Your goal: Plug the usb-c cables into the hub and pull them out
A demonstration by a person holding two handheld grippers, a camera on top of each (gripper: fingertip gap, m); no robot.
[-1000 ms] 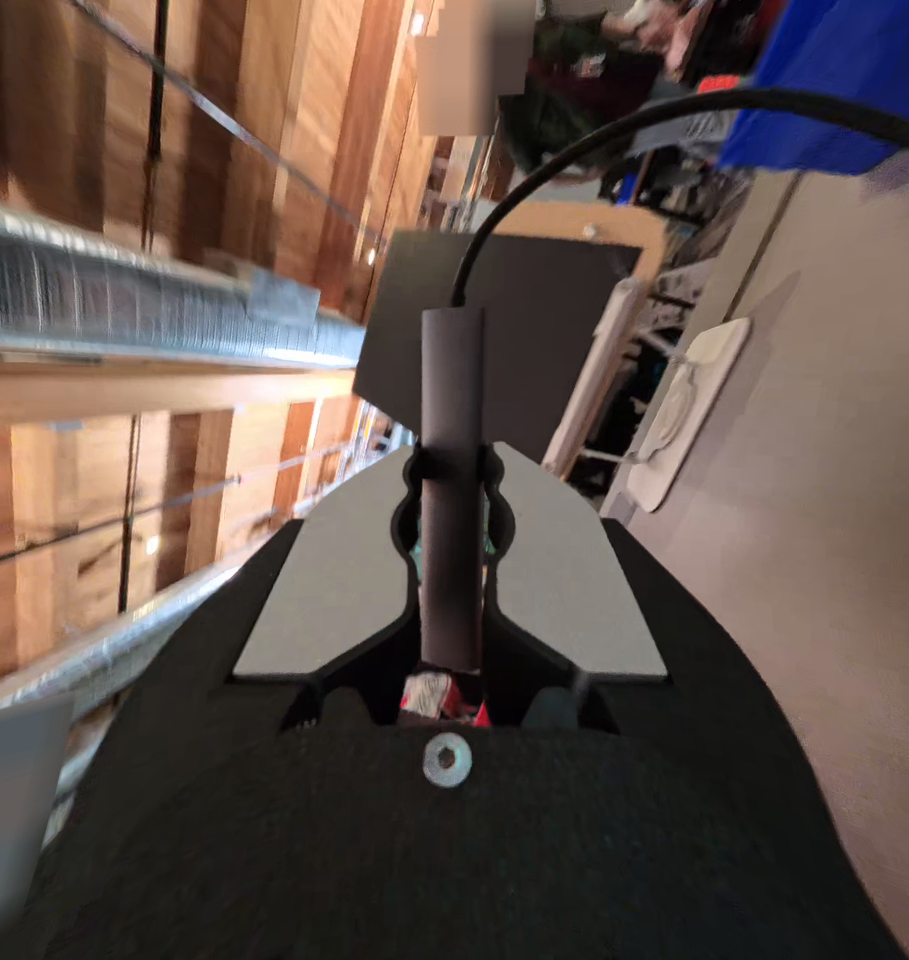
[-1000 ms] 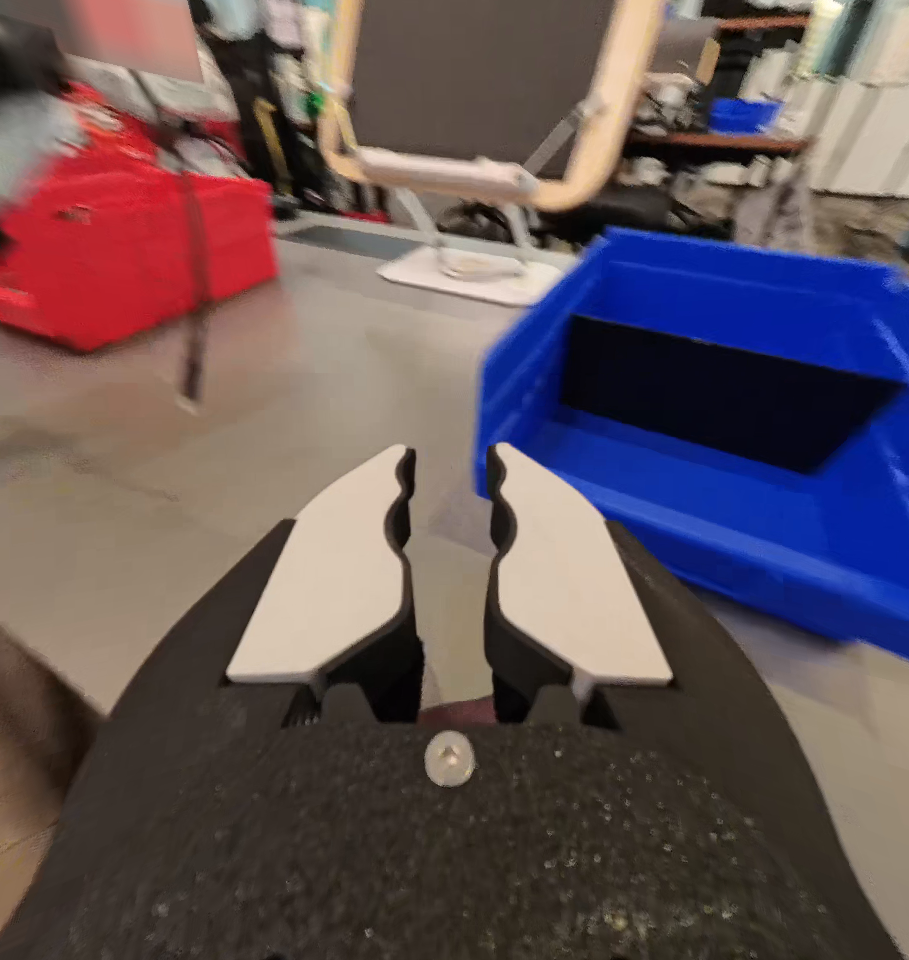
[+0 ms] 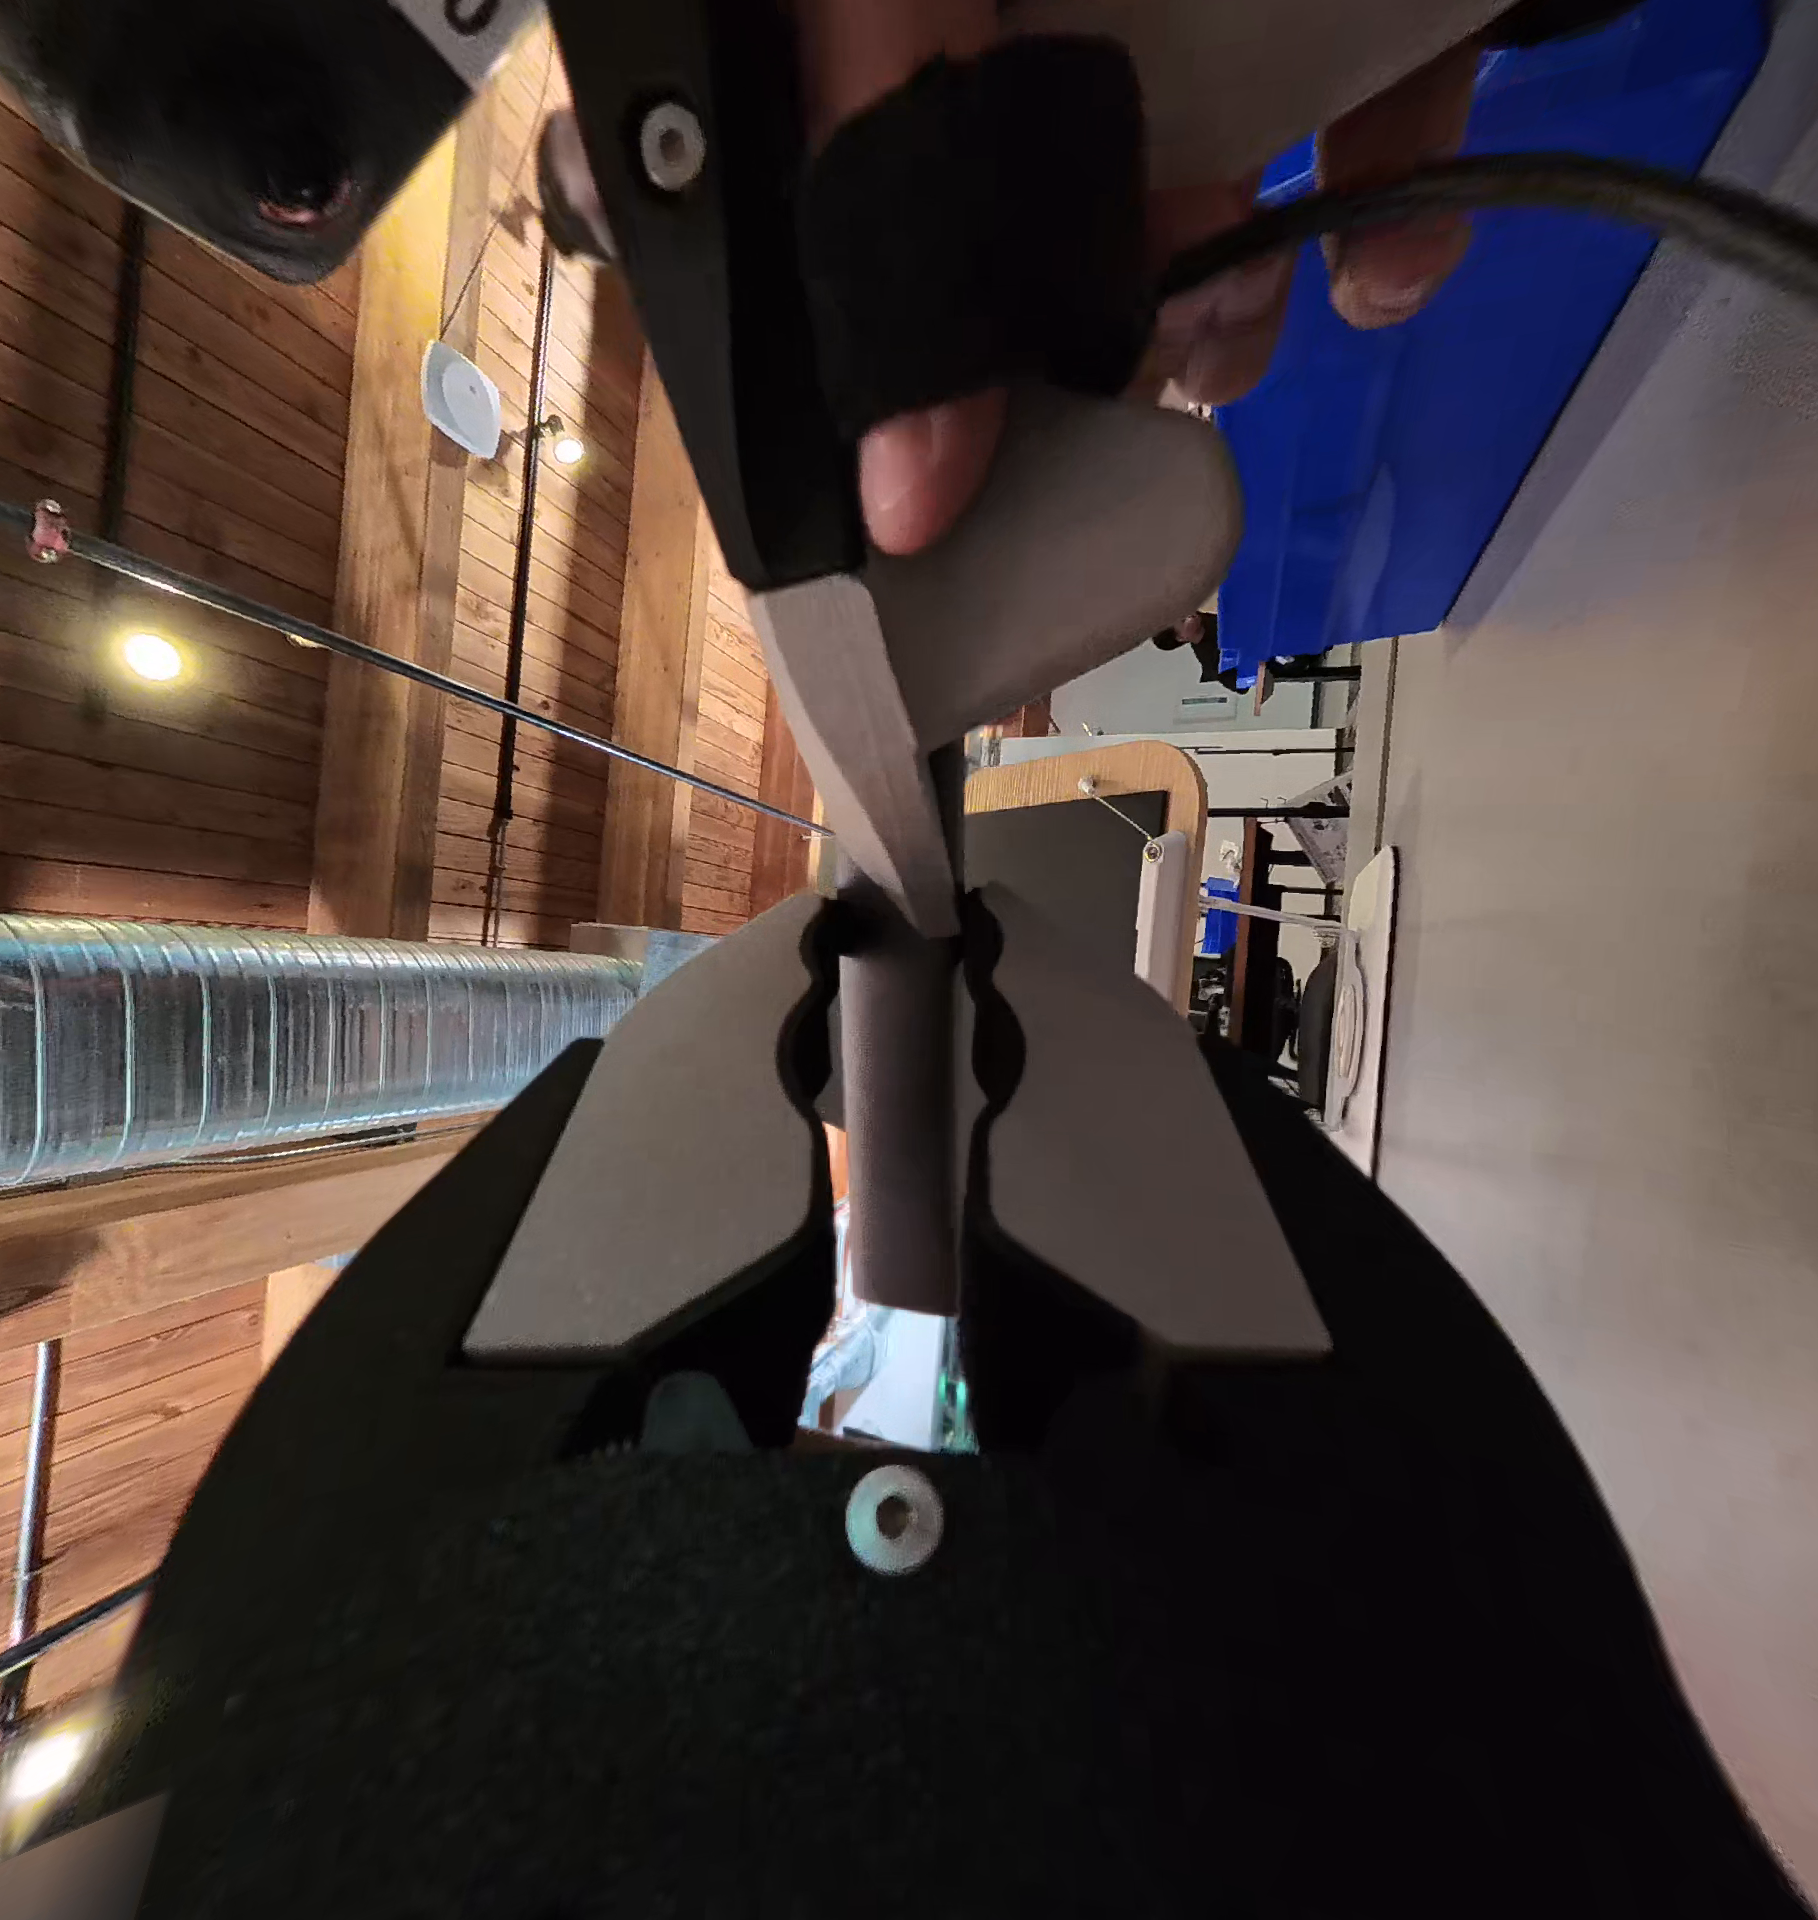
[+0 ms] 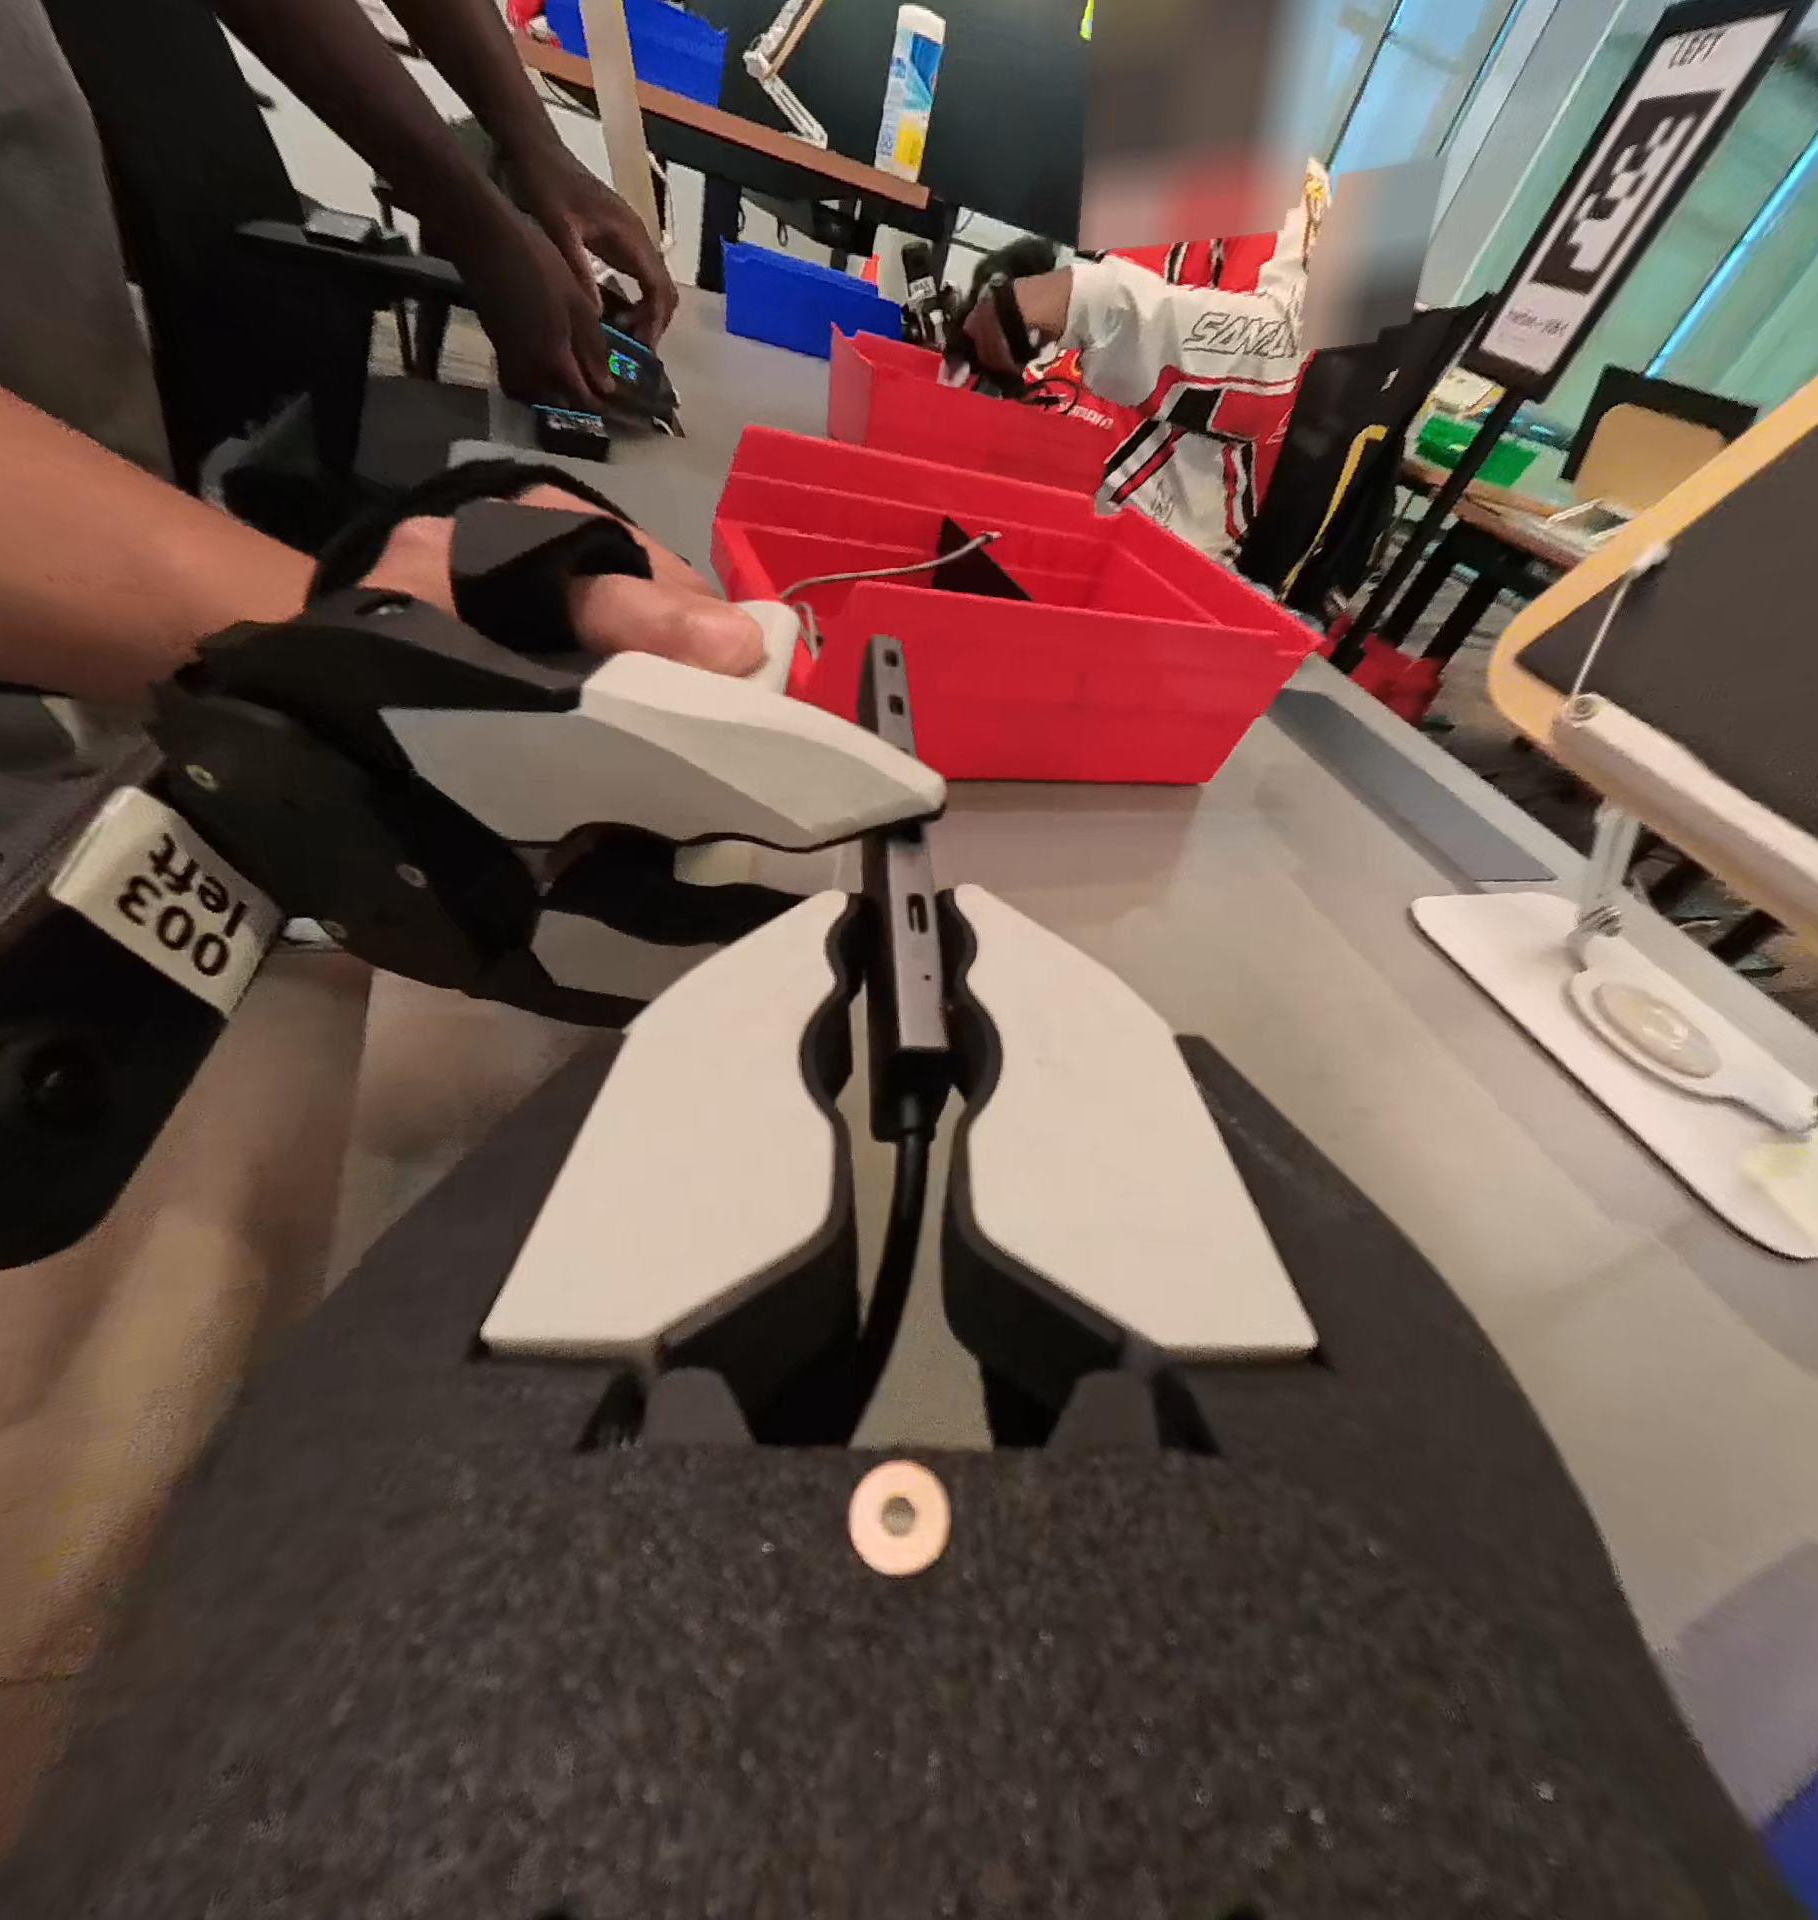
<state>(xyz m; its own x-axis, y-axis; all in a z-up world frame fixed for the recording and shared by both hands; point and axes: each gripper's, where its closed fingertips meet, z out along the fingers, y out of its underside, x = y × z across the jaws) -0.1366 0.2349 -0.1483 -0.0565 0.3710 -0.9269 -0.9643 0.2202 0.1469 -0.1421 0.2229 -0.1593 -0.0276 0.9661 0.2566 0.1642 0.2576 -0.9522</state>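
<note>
The hub [image 4: 910, 987] is a slim dark grey bar with ports along one edge and a black cable [image 4: 900, 1226] leaving its near end. My right gripper [image 4: 900, 914] is shut on the hub's cable end. My left gripper [image 4: 910, 816] comes in from the left and is shut on the hub farther along. In the left wrist view the hub [image 3: 900, 1122] runs between my left gripper [image 3: 900, 925] fingers, and the right gripper [image 3: 926, 894] clamps its far end from above. A grey braided cable [image 4: 884, 566] lies in the red bin.
A red bin [image 4: 1040, 686] with dividers stands just beyond the hub on the grey table [image 4: 1248, 935]. A stand with a white base [image 4: 1663, 1091] is at the right. A blue bin [image 3: 1404, 436] is nearby. Other people work at the far end of the table. Less than 4 cm separates the two grippers' tips.
My right gripper has moved from the blue bin to the hub and closed on its cable end. My left gripper has kept hold of the hub and turned.
</note>
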